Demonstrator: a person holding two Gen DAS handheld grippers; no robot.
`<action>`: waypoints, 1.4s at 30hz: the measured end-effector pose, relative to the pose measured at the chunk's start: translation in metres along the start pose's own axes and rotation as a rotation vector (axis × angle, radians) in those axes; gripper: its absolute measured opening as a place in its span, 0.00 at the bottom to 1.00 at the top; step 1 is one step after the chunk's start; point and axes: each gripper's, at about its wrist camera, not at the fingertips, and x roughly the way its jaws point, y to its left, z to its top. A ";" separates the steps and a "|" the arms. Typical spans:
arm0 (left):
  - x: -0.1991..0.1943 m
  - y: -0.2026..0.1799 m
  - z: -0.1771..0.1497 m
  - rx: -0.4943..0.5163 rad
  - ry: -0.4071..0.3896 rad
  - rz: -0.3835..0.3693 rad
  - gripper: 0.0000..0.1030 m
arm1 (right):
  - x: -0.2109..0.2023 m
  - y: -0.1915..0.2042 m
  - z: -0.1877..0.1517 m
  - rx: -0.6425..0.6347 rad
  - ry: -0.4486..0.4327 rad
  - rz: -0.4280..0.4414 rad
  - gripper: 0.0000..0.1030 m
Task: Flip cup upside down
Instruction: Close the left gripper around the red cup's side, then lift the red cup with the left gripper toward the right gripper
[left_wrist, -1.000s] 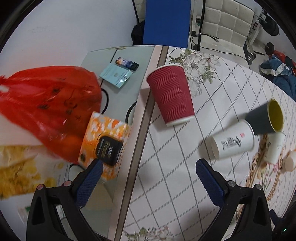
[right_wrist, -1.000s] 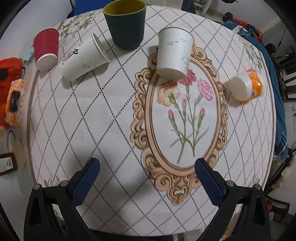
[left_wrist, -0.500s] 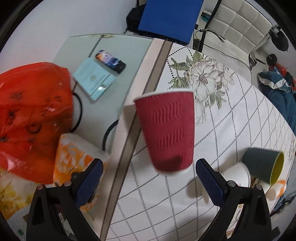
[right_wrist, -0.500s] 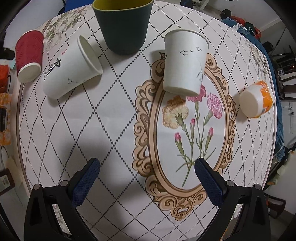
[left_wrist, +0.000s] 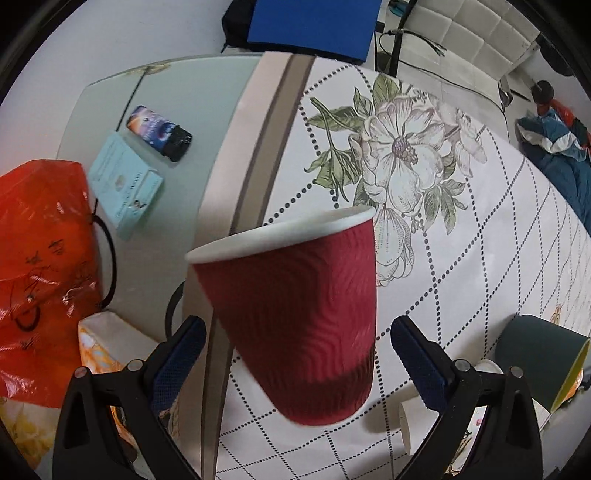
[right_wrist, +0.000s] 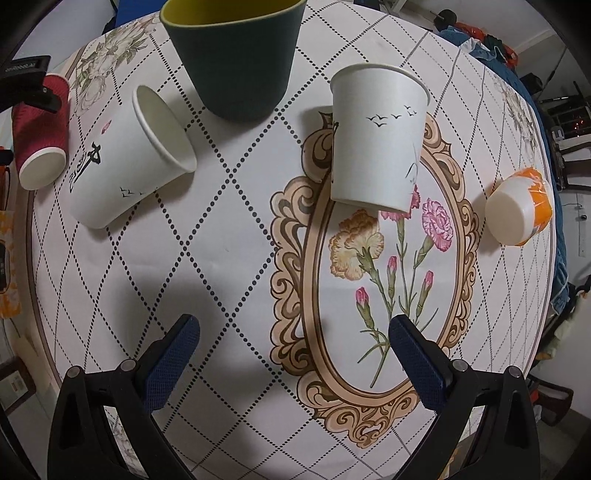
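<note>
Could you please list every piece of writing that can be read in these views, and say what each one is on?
Nothing can be read with confidence.
Tipped white paper cup: black brush calligraphy, not legible.
Light blue booklet: small print, too blurred.
Red plastic bag: dark printed marks, unreadable.
Red ripple cup: no writing visible.

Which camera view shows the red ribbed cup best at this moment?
The left wrist view: the red ribbed cup fills the centre, standing between the open fingers of the left gripper, its wall and white rim plain. The right wrist view shows it only small at the left edge, partly hidden.
</note>
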 end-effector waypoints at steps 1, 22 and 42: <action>0.002 0.000 0.001 0.005 0.001 -0.004 1.00 | 0.000 0.001 0.000 0.001 0.002 0.000 1.00; -0.013 -0.025 0.000 0.118 -0.099 0.076 0.74 | 0.009 -0.022 -0.002 0.046 0.021 -0.010 1.00; -0.070 -0.040 -0.144 0.162 -0.143 0.061 0.74 | -0.009 -0.053 -0.060 0.021 -0.041 -0.057 1.00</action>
